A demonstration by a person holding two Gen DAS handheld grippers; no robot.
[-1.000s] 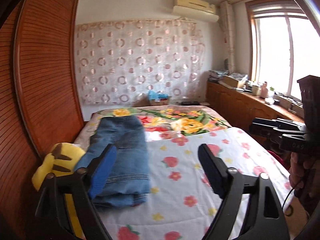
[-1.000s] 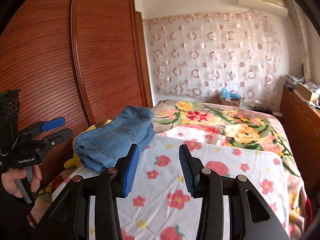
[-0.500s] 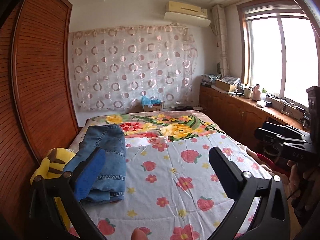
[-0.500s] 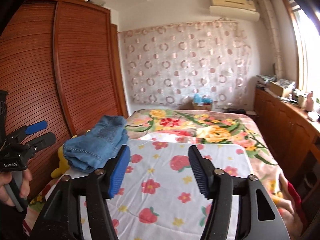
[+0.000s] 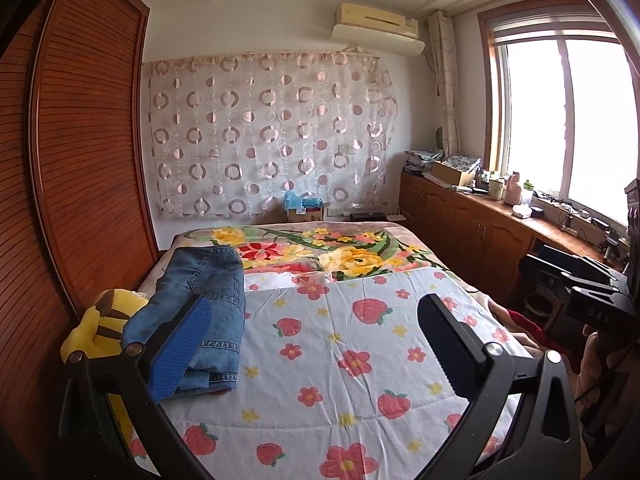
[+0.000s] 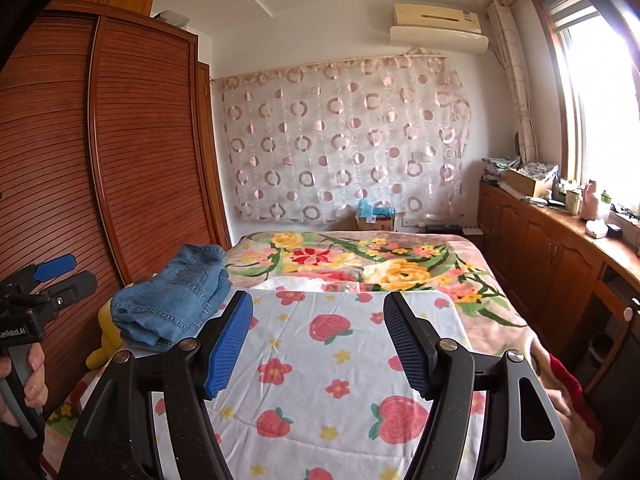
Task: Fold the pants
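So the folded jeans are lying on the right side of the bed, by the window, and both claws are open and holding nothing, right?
Not quite. The folded jeans lie on the left side of the bed, by the wooden wardrobe, next to a yellow plush toy; both wrist views show this. The rest holds: the left claw and right claw are open and holding nothing.

Both tools pulled back and rose; folded blue denim pants (image 5: 200, 308) now lower left; right tool (image 6: 318, 338) spread wider.
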